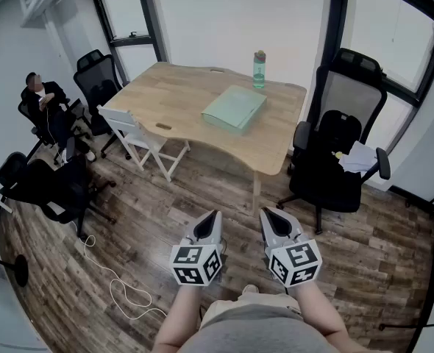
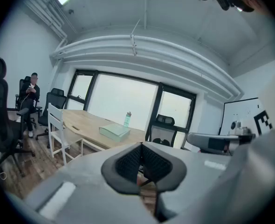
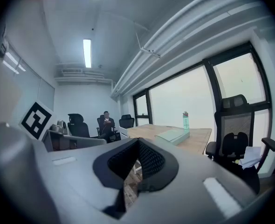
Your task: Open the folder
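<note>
A pale green folder lies shut and flat on the wooden table, well ahead of me across the floor. It also shows in the left gripper view as the folder and in the right gripper view as the folder. My left gripper and right gripper hang side by side over the wooden floor, far short of the table. Both point roughly level toward the table. The left gripper has its jaws together on nothing, and the right gripper is shut and empty too.
A green water bottle stands behind the folder. A white wooden chair sits at the table's left front, and a black office chair with papers at its right. A person sits far left among black chairs. A white cable lies on the floor.
</note>
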### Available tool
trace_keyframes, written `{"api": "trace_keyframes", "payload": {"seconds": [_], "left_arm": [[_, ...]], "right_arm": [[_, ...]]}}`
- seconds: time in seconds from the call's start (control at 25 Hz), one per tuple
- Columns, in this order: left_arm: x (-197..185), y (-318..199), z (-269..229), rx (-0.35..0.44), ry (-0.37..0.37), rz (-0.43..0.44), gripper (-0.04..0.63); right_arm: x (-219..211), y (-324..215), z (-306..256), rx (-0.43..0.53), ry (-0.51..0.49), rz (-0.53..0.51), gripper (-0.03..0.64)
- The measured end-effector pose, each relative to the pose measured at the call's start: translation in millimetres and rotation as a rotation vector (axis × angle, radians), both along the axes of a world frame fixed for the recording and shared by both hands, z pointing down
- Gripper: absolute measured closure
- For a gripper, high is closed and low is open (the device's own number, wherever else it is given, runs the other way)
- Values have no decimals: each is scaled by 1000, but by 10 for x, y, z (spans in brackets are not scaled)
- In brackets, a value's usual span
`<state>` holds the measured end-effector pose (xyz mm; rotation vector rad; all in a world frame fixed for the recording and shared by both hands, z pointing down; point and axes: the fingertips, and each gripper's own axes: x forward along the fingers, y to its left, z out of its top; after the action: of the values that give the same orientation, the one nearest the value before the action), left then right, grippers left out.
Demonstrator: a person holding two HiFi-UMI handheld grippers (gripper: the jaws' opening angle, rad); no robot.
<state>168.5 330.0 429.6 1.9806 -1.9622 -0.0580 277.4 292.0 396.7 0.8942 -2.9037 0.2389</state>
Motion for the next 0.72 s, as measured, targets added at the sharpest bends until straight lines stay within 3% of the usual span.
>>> {"api": "trace_keyframes", "payload": {"seconds": [0.52, 0.72], "left_arm": [[91, -216, 5, 8, 13, -3, 595], [106, -256, 33, 3, 11, -13, 595]], "right_arm": [[38, -217, 4, 14, 14, -30, 618], [-4, -234, 56, -27, -7, -76, 617]]}}
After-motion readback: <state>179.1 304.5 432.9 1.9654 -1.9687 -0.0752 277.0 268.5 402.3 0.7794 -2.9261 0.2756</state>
